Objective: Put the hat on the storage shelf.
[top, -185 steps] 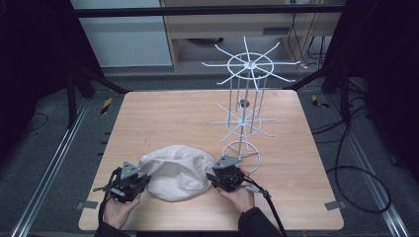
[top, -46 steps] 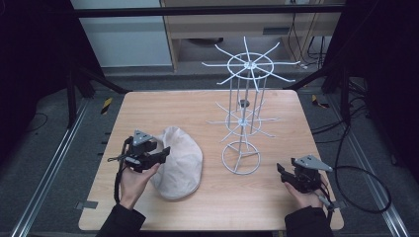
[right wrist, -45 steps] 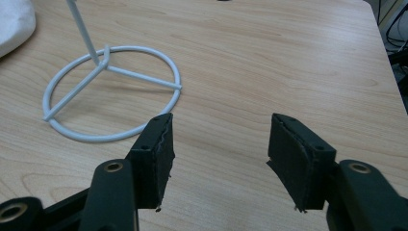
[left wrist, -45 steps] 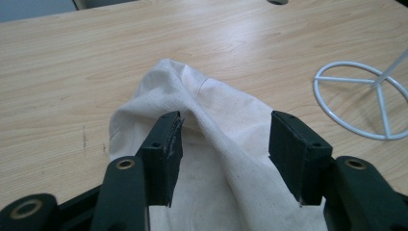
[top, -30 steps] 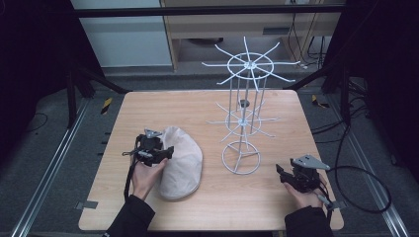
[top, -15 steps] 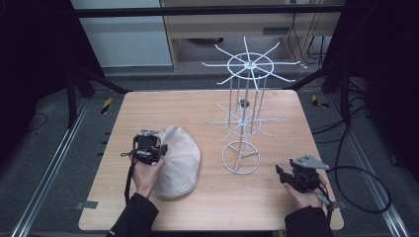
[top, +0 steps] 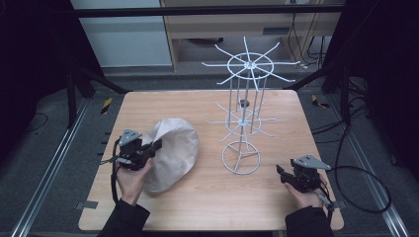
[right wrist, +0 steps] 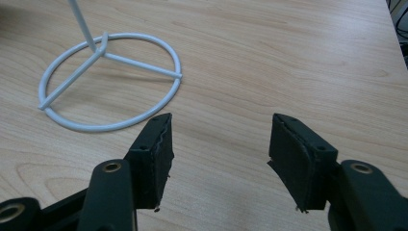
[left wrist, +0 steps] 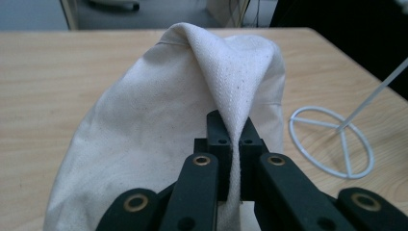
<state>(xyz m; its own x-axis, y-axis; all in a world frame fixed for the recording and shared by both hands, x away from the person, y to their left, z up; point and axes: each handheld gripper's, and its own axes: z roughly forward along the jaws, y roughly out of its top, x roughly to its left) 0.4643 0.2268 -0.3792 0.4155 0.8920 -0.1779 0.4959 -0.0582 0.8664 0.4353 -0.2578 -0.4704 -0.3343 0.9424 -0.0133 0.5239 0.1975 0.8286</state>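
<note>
Desk (top: 197, 108) is carrying two things: the white wire rack (top: 244, 116) standing right of centre, and the cream cloth hat (top: 170, 155) lying left of centre, near my left hand.

I'm pinching a raised fold of the hat (left wrist: 226, 96) in my left claw (left wrist: 234, 159), jaws closed tight on the fabric with the ridge of cloth running up between them. The rest of the hat is draping on the desk. Probably a cap or soft bucket hat; the shape is too crumpled to call.

Right claw (right wrist: 219, 144) is sitting wide, holding nothing, hovering low over bare desk just beside the rack's ring base (right wrist: 108, 79).

Step in hand, as I'm reading it: lifting the hat toward a rack arm. Doing it well means keeping the pinch deep on the fold so the cloth isn't slipping out, and lifting straight up until the hem is clearing the desk before swinging right. Right claw should be steadying the base ring or catching the opposite hem to open the hat.

Room: open desk between hat and rack, more behind the hat. The lower spokes (top: 242, 121) are sticking out toward the hat side, so snagging is the risk. Right claw is near the desk's right front edge.
</note>
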